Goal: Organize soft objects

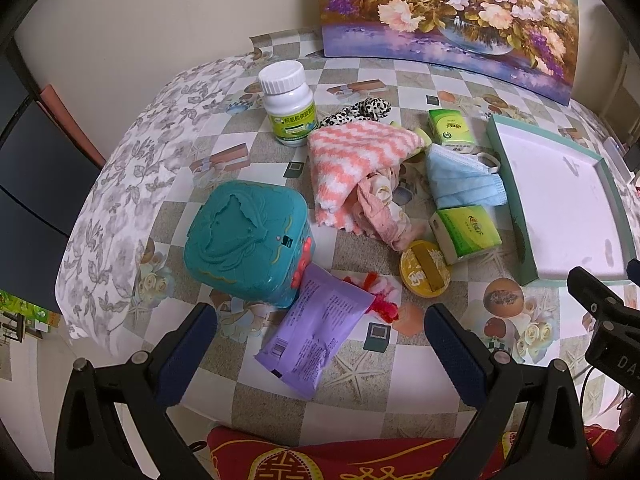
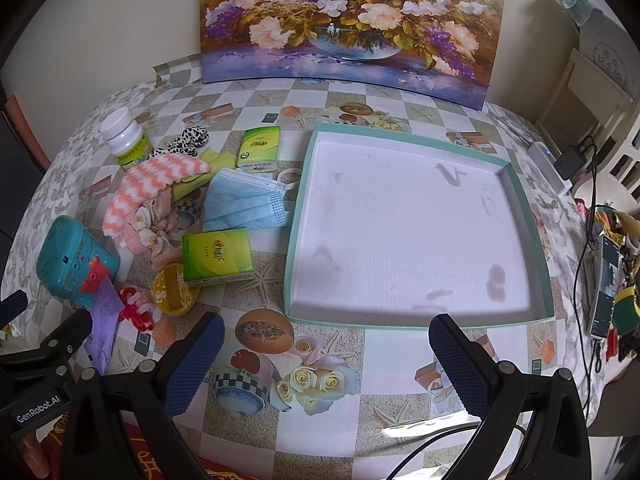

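Observation:
Soft things lie in a heap on the table: a pink-and-white zigzag towel (image 1: 352, 156) (image 2: 156, 184), a pale pink floral cloth (image 1: 380, 208) (image 2: 152, 232), a blue face mask (image 1: 464, 176) (image 2: 244, 204), a leopard-print scrunchie (image 1: 360, 112) (image 2: 188, 140) and a red-and-white fuzzy piece (image 1: 380, 296) (image 2: 134, 306). A shallow teal-rimmed tray (image 1: 508, 184) (image 2: 296, 216) with a white floor holds nothing. My left gripper (image 1: 320, 320) is open above a purple packet (image 1: 316, 332). My right gripper (image 2: 326, 332) is open at the tray's near rim.
A teal plastic box (image 1: 248, 248) (image 2: 68, 260), a white pill bottle (image 1: 288, 100) (image 2: 124, 136), two green tissue packs (image 1: 468, 232) (image 2: 218, 254) (image 2: 258, 148), a yellow tin (image 1: 424, 272) (image 2: 174, 288), a flower painting (image 2: 348, 20) at the back. Cables and a phone (image 2: 604, 276) at right.

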Available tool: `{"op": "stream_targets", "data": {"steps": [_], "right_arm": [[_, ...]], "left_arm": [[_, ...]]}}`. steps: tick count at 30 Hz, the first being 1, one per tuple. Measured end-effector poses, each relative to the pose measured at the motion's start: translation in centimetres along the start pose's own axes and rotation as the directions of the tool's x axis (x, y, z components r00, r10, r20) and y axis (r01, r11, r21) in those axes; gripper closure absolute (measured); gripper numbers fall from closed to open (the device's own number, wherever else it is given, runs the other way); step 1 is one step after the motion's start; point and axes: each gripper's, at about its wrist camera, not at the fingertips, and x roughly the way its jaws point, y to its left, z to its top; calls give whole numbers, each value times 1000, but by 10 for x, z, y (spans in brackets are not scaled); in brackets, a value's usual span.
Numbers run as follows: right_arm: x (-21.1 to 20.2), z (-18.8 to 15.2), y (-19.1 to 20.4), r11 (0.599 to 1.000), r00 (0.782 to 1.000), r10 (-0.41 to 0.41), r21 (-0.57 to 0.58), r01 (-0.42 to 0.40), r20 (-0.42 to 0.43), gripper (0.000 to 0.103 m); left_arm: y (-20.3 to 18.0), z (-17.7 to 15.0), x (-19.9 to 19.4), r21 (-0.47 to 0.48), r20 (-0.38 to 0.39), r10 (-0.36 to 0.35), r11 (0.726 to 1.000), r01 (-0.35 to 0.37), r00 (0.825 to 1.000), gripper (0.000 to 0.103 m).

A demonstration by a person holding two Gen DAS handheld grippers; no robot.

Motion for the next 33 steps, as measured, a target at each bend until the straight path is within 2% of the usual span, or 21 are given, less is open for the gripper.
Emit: {"op": "stream_targets", "data": {"steps": [13, 21, 26, 33], "right_arm": [[0, -1, -2, 1000, 1000, 3, 1, -3, 0, 0], [2, 2, 5, 1000, 1000, 20, 5, -20, -5, 0], [5, 1, 7, 999, 1000, 31, -15, -31, -3, 0], [25, 8, 24, 987, 985, 159, -12, -160, -60, 0]], "left_arm": [[-2, 0, 2, 1, -8, -2, 1000, 2, 1000, 0], [6, 2, 9, -32, -42, -77, 997, 76, 996, 0], [12, -3, 20, 17, -75, -65, 998, 67, 995, 0], [22, -12, 46, -6, -142, -92, 996, 92, 986, 0]]}}
